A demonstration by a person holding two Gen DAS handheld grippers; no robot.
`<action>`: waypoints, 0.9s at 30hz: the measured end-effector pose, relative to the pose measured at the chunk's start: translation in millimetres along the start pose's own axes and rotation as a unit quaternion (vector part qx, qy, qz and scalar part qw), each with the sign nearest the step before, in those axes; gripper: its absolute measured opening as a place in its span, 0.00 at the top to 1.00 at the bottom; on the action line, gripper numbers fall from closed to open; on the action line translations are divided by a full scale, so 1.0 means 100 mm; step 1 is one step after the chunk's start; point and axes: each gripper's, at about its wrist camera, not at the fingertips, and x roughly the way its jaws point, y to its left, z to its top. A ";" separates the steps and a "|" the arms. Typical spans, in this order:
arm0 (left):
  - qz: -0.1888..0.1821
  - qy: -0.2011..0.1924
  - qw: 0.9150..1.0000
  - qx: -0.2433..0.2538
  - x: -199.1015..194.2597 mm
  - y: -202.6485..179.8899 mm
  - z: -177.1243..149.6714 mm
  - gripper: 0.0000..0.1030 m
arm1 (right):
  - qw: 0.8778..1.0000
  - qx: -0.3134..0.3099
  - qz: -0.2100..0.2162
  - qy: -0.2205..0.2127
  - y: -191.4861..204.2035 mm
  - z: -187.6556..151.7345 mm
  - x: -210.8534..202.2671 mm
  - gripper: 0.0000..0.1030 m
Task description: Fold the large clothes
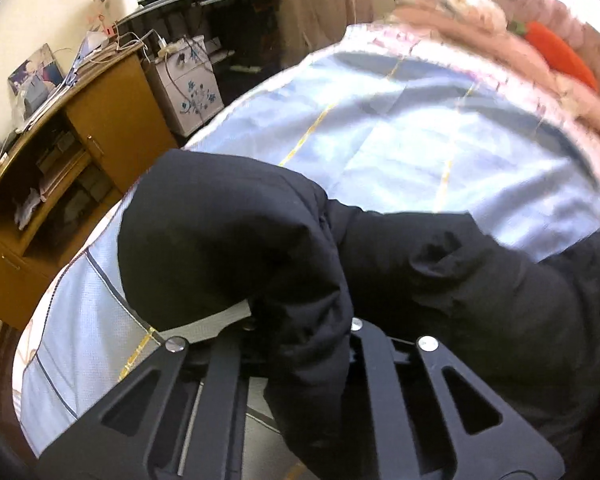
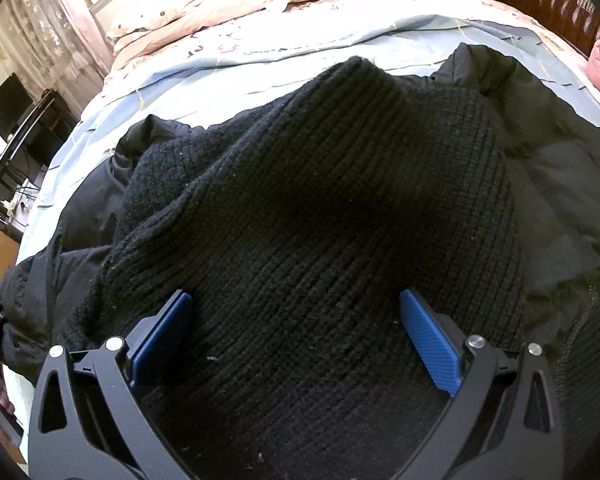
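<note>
Evidently left gripper [image 1: 300,320] clamps jacket [image 1: 228,240].

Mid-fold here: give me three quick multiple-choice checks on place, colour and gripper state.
1. Where does the black knit sweater lie?
A. on the black jacket
B. on the desk
C. on the floor

2. What colour are the right gripper pads?
A. red
B. blue
C. white

3. How is the left gripper?
A. open, holding nothing
B. out of view
C. shut on black fabric

Key: 1 A, jacket shows around the knit on the bed; 2 B, blue pads in the right wrist view; 3 C, fabric bunches between its fingers.
</note>
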 end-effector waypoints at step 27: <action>-0.213 -0.164 0.797 0.542 -2.31 -3.94 -2.26 0.02 | 0.989 0.110 -0.099 -0.023 -2.56 0.14 -1.20 0.01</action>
